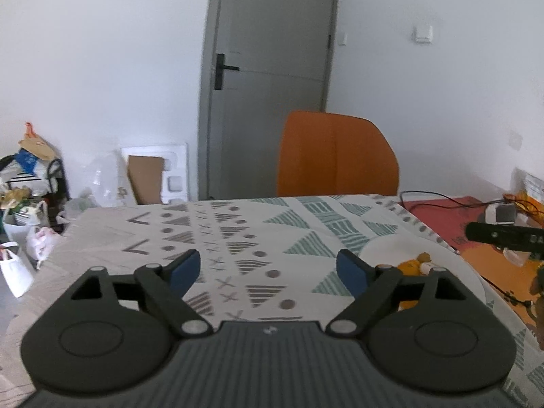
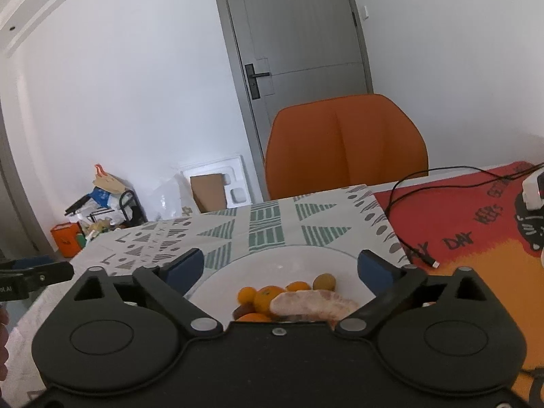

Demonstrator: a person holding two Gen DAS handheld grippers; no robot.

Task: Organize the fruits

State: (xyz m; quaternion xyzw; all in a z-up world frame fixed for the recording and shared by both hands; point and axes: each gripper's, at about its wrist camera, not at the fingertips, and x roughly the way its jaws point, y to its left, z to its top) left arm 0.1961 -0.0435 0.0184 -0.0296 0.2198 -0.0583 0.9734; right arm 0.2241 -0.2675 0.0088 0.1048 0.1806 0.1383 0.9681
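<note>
A white plate (image 2: 272, 265) sits on the patterned tablecloth and holds several small oranges (image 2: 267, 299), a brownish-green round fruit (image 2: 324, 281) and a pale peeled citrus segment (image 2: 312, 303). My right gripper (image 2: 280, 267) is open and empty, its jaws spread wide above the plate's near side. My left gripper (image 1: 267, 267) is open and empty over the bare cloth, left of the plate (image 1: 391, 251). In the left wrist view, orange fruit (image 1: 413, 267) shows on the plate behind the right finger.
An orange chair (image 2: 345, 146) stands at the table's far edge. A red and orange mat (image 2: 476, 224) with a black cable (image 2: 421, 255) and a white device (image 2: 533, 190) lies to the right. Bags and boxes clutter the floor (image 2: 102, 204) at left.
</note>
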